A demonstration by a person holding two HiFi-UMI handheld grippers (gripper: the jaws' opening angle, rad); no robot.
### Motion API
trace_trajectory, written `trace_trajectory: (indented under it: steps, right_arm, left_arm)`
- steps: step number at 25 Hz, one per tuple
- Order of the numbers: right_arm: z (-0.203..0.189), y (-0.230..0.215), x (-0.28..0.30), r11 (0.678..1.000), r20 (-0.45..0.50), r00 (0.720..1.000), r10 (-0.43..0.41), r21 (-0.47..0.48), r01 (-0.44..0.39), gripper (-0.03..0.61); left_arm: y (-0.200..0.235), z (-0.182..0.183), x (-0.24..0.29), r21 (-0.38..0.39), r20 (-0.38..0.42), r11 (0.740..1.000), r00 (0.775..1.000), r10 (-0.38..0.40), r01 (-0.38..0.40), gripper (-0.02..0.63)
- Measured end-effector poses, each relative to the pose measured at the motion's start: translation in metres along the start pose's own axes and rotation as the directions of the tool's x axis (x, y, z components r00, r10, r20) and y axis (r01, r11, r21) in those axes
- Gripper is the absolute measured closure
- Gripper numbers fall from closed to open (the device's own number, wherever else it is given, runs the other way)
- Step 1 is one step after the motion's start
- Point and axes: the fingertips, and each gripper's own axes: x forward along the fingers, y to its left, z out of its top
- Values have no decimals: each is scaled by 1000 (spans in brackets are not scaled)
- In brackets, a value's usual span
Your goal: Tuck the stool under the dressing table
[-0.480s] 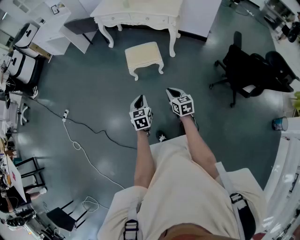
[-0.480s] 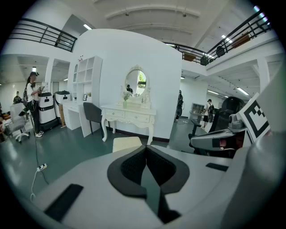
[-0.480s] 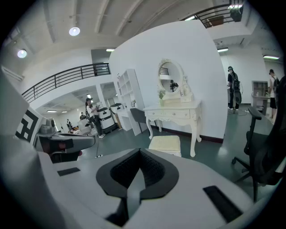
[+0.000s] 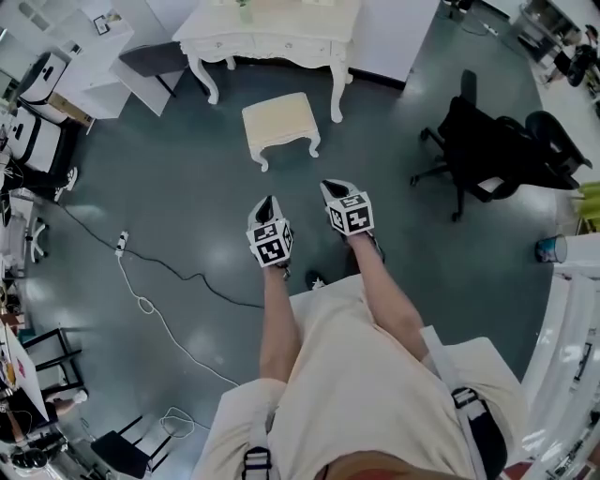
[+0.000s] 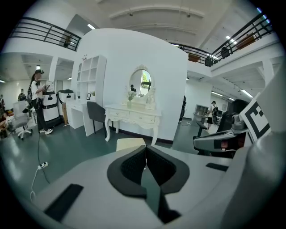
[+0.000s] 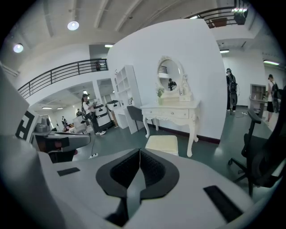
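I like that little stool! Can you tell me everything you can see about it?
The stool is small and cream-coloured, with a squarish padded-looking seat and short curved legs. It stands upright on the dark green floor, in front of the dressing table, not yet under it. Nothing lies on it, and only the floor touches it. The left gripper and right gripper hang short of it, both shut and empty.

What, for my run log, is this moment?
cream cushioned stool not under white dressing table | left gripper shut, empty | right gripper shut, empty
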Motion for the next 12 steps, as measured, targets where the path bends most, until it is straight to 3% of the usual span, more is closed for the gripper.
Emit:
trace_trajectory:
  steps: [4,12]
  right_arm:
    - [3,-4,8,999,-5,999,-44,20,44,534]
    - [18,-22,41,998,-8,1000,28,63,-27,534]
  left_arm:
    - [4,-2,4,-25,-16,1000,1000,-2,2,598]
    - [12,5,47,-61,-27,998,1000,2,-4,598]
